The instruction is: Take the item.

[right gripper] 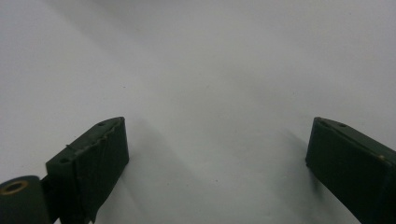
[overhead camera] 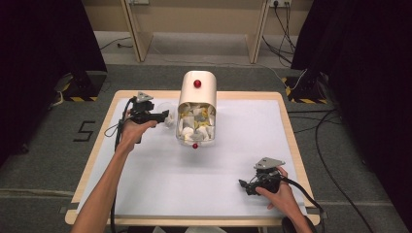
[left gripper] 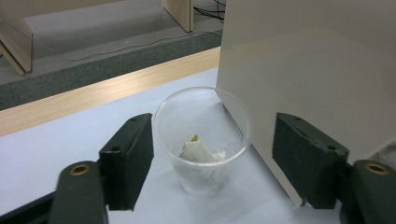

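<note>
A cream, round-topped container (overhead camera: 197, 92) with a red knob (overhead camera: 197, 83) lies at the table's far middle, and its clear front is full of white and yellow wrapped pieces (overhead camera: 196, 125). Just left of it stands a clear plastic cup (overhead camera: 164, 107) (left gripper: 201, 112) with one white piece (left gripper: 198, 151) in its bottom. My left gripper (overhead camera: 167, 116) (left gripper: 215, 135) is open, one jaw on each side of the cup, neither touching it. My right gripper (overhead camera: 244, 187) (right gripper: 217, 140) is open at the near right, low over the white table cover (overhead camera: 233, 160), with nothing between its jaws.
The container's cream wall (left gripper: 308, 70) stands close beside my left gripper's right-hand jaw. A light wooden rim (overhead camera: 291, 141) frames the table. Beyond it are wooden furniture legs (overhead camera: 138, 34), floor cables (overhead camera: 330, 160) and dark curtains on both sides.
</note>
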`<state>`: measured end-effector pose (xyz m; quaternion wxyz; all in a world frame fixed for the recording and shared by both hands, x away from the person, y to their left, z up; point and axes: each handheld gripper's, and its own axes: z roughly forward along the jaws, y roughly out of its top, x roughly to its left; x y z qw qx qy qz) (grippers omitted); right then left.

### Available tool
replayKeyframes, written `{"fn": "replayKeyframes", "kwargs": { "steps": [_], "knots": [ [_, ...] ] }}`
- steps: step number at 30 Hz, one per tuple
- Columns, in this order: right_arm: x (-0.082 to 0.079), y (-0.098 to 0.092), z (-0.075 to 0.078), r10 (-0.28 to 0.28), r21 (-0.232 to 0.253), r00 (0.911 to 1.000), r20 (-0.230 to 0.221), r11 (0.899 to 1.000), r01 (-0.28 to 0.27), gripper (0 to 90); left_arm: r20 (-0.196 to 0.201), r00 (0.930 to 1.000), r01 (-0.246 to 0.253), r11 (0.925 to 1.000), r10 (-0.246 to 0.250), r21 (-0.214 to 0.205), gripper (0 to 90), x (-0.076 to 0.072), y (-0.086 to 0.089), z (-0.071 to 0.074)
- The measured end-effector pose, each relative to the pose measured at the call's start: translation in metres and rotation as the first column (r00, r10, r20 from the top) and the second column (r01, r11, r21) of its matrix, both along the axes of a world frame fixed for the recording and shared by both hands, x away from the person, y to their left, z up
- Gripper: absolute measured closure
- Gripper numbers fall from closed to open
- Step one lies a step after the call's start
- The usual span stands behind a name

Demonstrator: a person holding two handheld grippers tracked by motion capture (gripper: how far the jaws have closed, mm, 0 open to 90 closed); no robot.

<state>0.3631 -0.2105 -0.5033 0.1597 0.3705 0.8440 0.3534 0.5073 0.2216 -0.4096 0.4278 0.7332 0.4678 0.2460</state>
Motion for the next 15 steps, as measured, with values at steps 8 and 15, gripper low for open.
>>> {"fn": "replayKeyframes", "kwargs": {
  "steps": [8, 15],
  "knots": [
    [0.0, 0.0, 0.0, 0.001, -0.001, 1.0, 0.002, 1.0, -0.001, 6.6, 0.005, 0.9999, 0.011, 0.9999, -0.011, -0.004, 14.8, -0.02, 0.001, -0.004],
    [0.0, 0.0, 0.0, -0.002, 0.0, 1.0, -0.002, 1.0, 0.002, 6.6, -0.016, 0.9998, 0.011, 0.9999, -0.011, -0.013, 15.5, -0.036, 0.0, -0.008]
  ]
}}
